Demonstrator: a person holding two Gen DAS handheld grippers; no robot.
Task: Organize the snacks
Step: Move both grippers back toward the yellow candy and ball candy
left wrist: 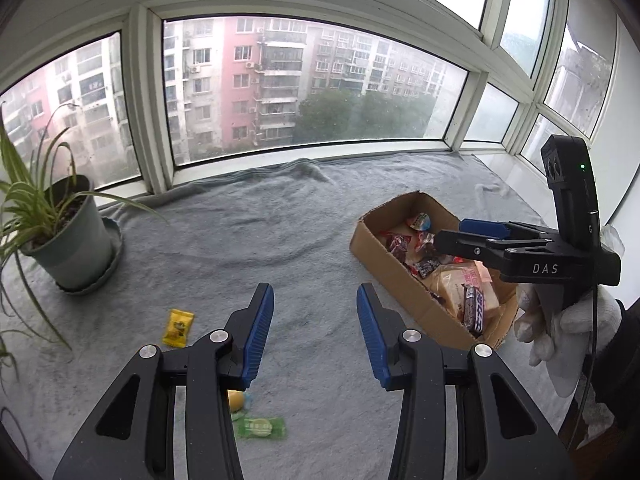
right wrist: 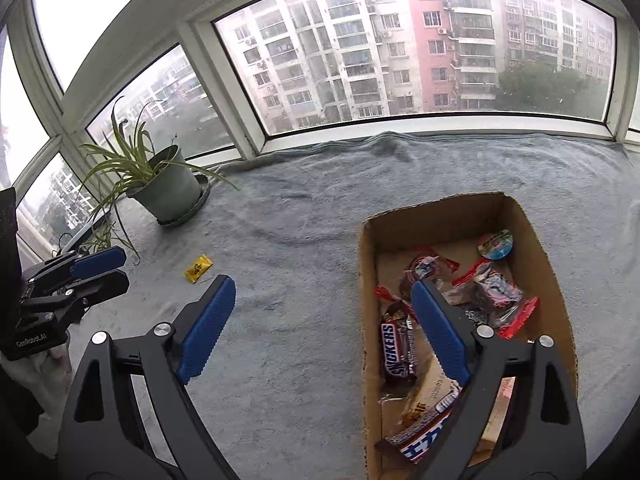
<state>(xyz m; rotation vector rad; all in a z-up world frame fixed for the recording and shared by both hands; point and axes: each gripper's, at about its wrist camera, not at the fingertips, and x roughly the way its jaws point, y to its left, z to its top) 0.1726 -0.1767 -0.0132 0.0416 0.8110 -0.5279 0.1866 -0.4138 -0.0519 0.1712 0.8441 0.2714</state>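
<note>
Both tools empty over grey blanket; snacks partly boxed.
L tool point(left wrist: 315, 334) part open, nothing btwn pads. R tool point(right wrist: 322, 330) wide open, empty, one finger above cardboard box point(right wrist: 532, 240), which holds Snickers bar point(right wrist: 396, 350) & other packets. Yellow candy point(left wrist: 178, 328) & green candy point(left wrist: 261, 428) lie loose on blanket point(left wrist: 260, 240), near potted plant point(left wrist: 68, 236).

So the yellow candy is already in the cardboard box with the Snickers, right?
Not quite. The yellow candy lies on the grey blanket, outside the cardboard box. The Snickers is in the box; the right wrist view shows both.
</note>
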